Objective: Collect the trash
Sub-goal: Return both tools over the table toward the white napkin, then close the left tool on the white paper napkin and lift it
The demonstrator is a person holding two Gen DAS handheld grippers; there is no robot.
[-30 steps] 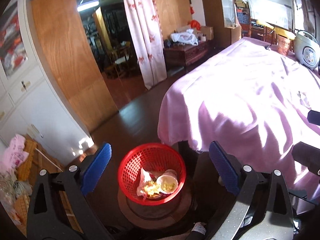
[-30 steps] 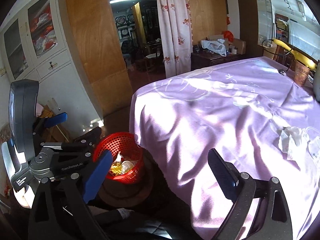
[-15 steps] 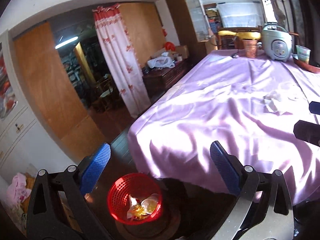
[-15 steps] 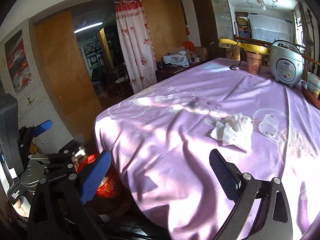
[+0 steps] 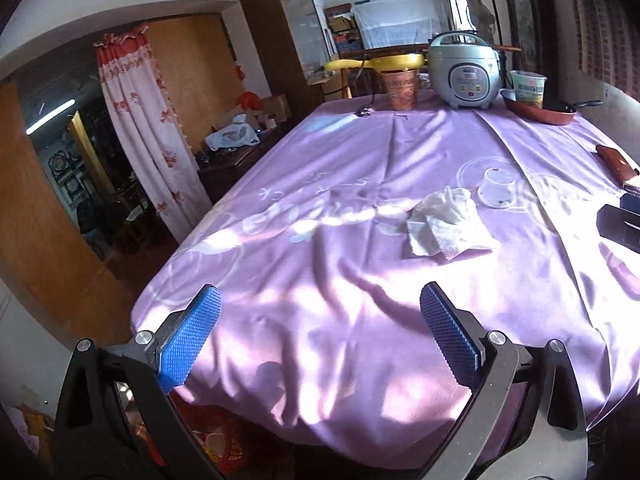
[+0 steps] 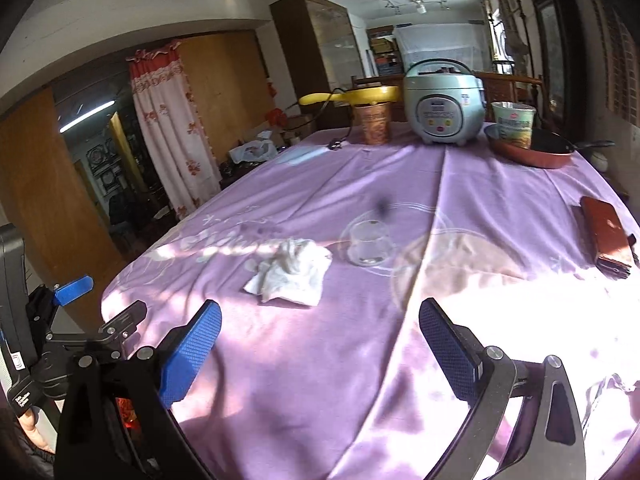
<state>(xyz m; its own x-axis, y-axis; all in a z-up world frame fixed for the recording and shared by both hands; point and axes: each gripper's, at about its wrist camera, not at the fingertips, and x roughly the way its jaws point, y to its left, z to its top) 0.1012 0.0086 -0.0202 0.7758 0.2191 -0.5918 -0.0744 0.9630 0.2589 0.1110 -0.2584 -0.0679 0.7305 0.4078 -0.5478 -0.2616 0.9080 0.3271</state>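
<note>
A crumpled white tissue point(image 5: 444, 222) lies on the purple tablecloth point(image 5: 340, 184); it also shows in the right wrist view point(image 6: 292, 270). A clear plastic cup point(image 5: 497, 188) lies just beyond it, also seen in the right wrist view point(image 6: 368, 245). My left gripper point(image 5: 320, 338) is open and empty above the table's near edge. My right gripper point(image 6: 320, 348) is open and empty, short of the tissue. The red trash basket point(image 5: 216, 440) with scraps sits on the floor under the table's edge, partly hidden.
A rice cooker point(image 6: 442, 104), two instant-noodle cups point(image 6: 372, 122), a red pan point(image 6: 532, 150) and a yellow ladle stand at the table's far end. A brown wallet point(image 6: 604, 232) lies at the right. The left gripper's body point(image 6: 60, 344) shows at the right wrist view's left edge.
Both grippers rose from the floor basket up over the table. The tissue and cup came into full view. Both stayed open.
</note>
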